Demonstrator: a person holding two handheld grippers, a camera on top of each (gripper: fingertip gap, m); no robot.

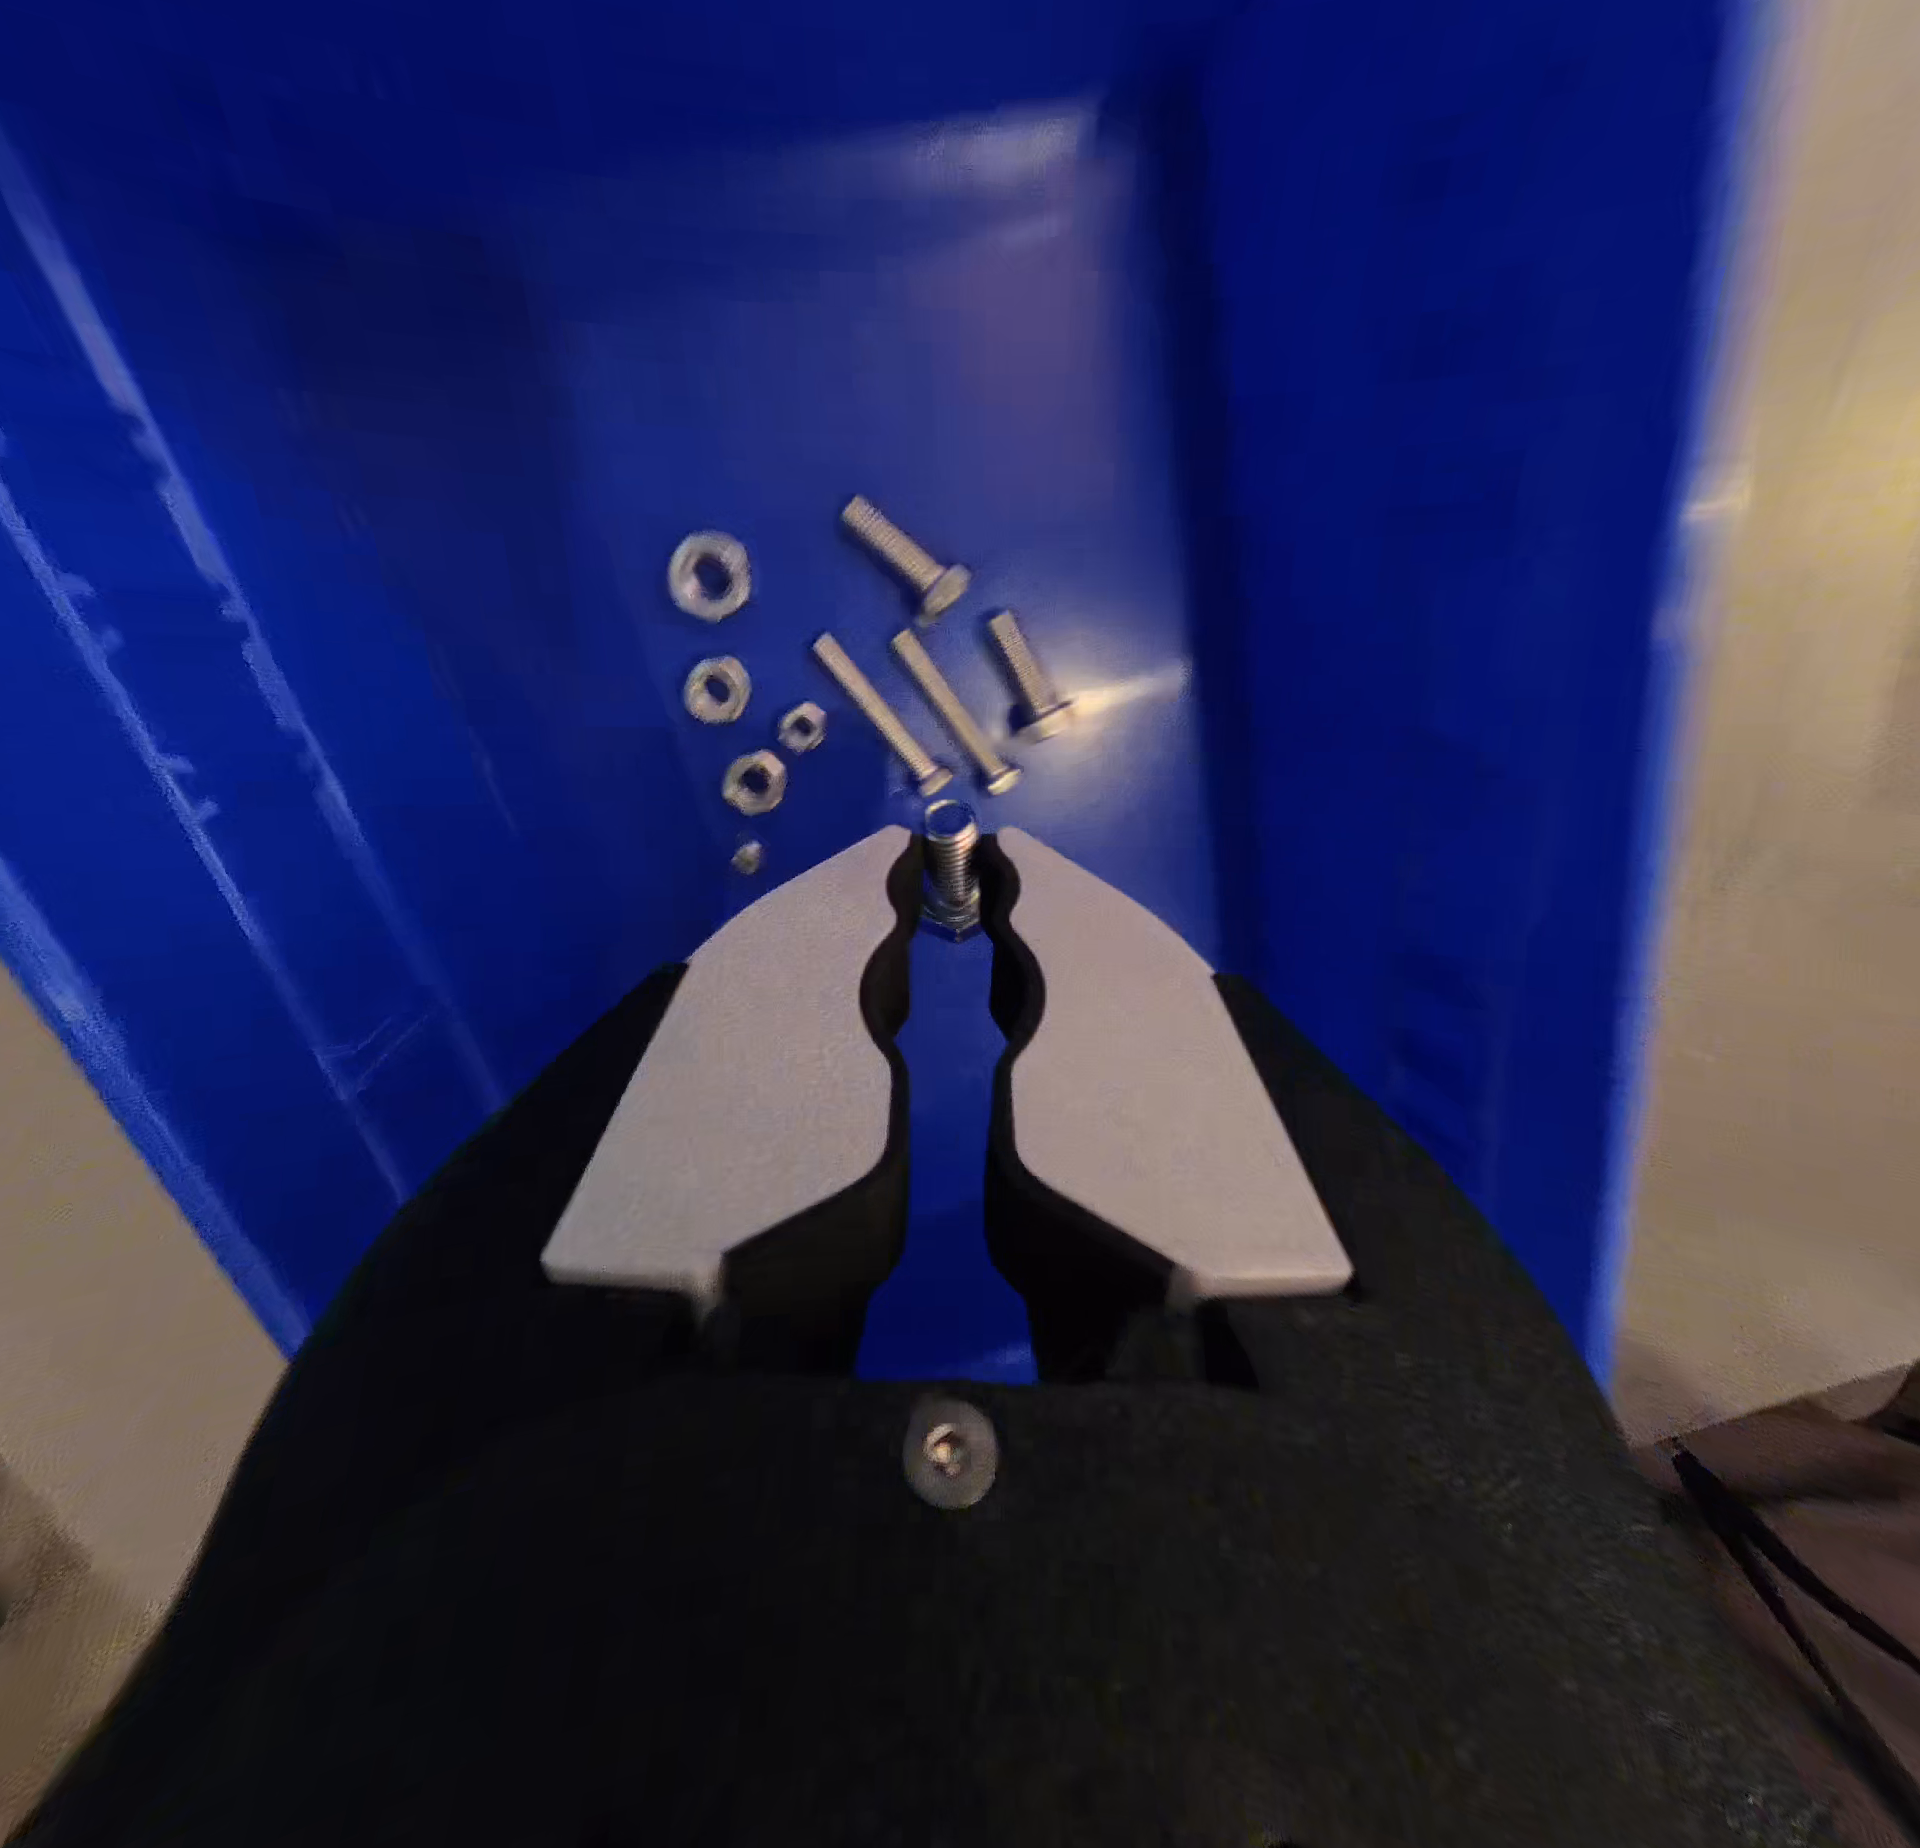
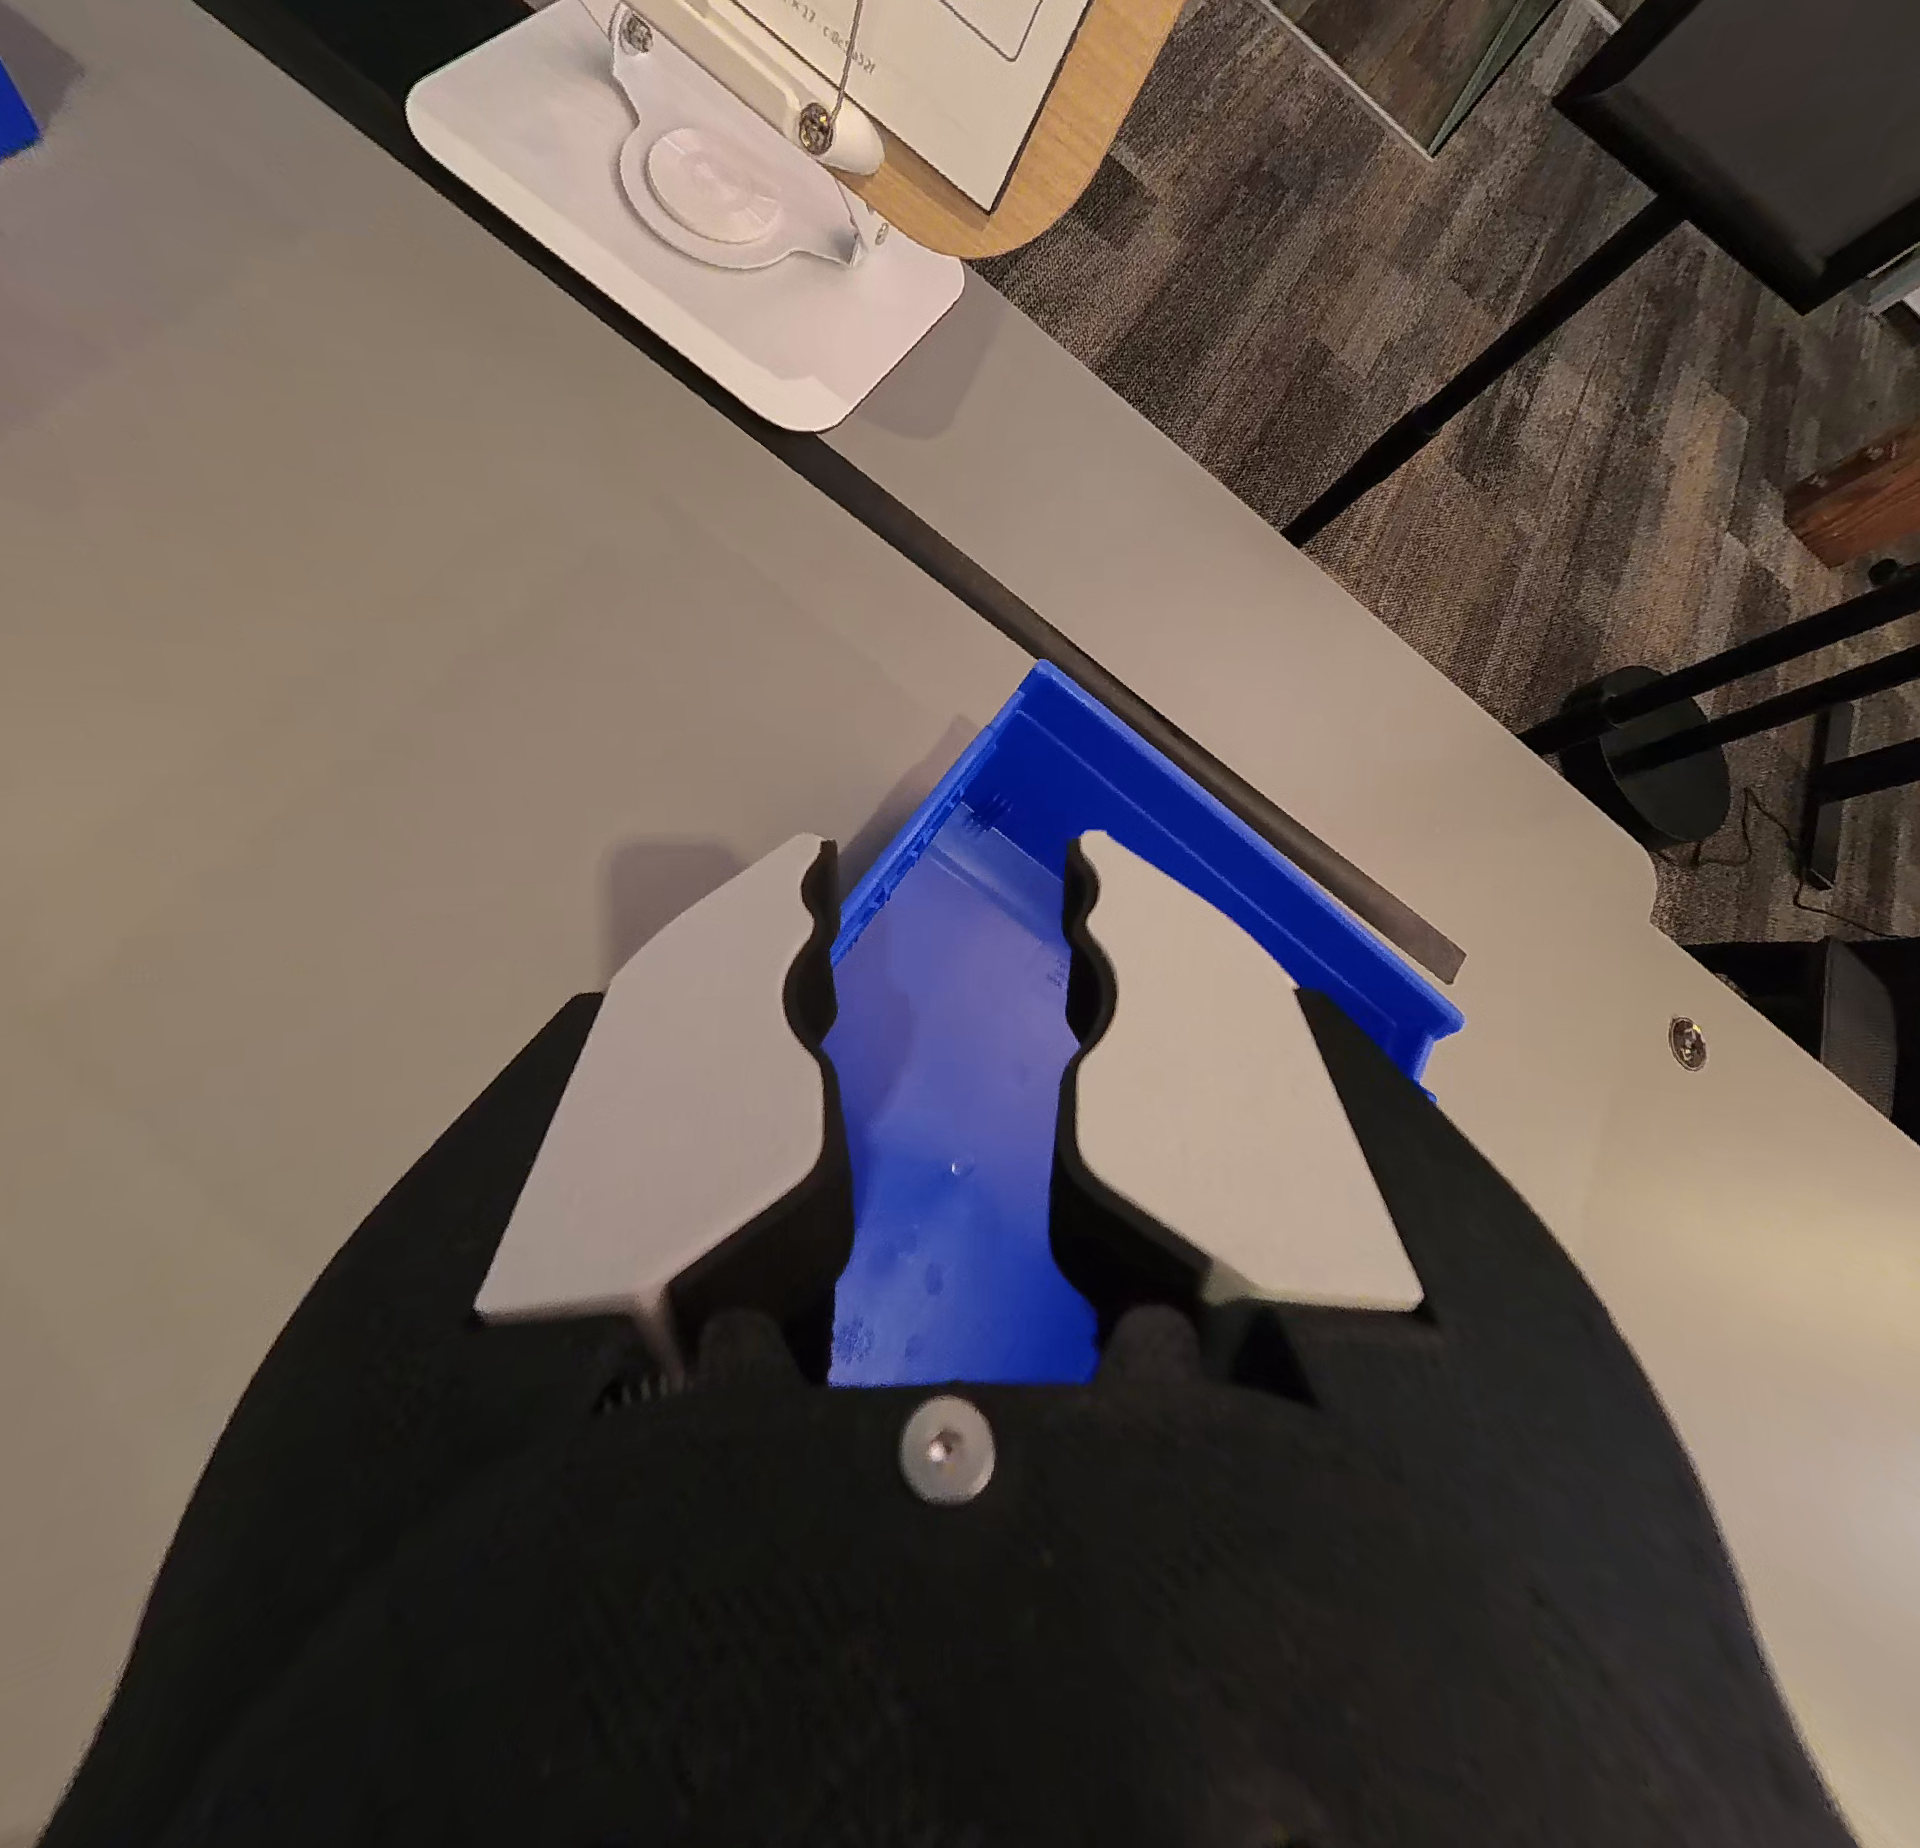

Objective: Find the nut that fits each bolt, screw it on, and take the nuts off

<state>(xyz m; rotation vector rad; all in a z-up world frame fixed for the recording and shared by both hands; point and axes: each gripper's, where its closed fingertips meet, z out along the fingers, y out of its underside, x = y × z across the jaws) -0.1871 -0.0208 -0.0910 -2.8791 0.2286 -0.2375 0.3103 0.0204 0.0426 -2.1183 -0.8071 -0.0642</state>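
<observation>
Bin walls [image 1: 312, 655] hem bolts [image 1: 940, 712] — seemingly.

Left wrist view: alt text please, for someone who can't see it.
The left claw is shut on a short bolt standing upright inside a blue bin. Beyond its tips, four loose bolts and five loose nuts lie on the bin floor.

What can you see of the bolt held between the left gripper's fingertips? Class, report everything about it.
The bolt is short, silvery and looks like metal, with a threaded shank and a hexagonal head. It points away from the camera, head nearest it and the round shank end farthest. The left gripper has its grey fingertips closed on the shank. It is held over the blue bin, just short of the loose bolts and nuts lying there. Slight blur hides finer detail.
</observation>
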